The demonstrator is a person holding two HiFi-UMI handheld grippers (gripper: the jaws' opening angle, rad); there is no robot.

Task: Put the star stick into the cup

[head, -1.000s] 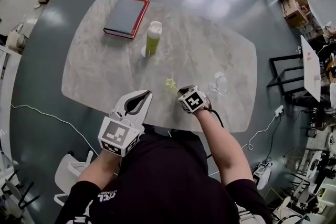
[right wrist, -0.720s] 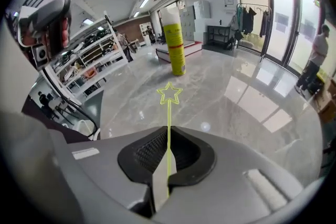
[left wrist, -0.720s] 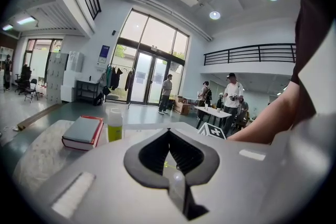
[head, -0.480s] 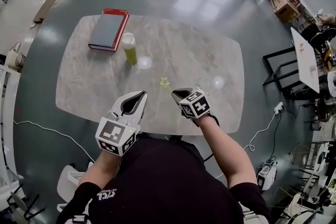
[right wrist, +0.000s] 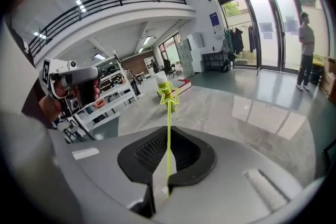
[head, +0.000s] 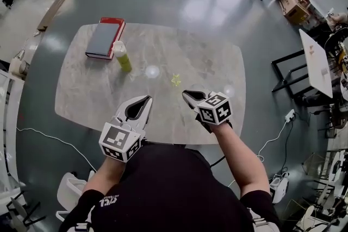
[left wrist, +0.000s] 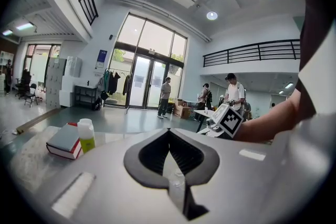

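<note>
One star stick (right wrist: 168, 134), lower end hidden

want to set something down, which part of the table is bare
Bare: the table's far right side, and its near left stretch in front of the bottle. Crowded: far left corner, book beside bottle.

Yellow-green star stick (right wrist: 168, 95) in right tongs (head: 187, 96)
</note>
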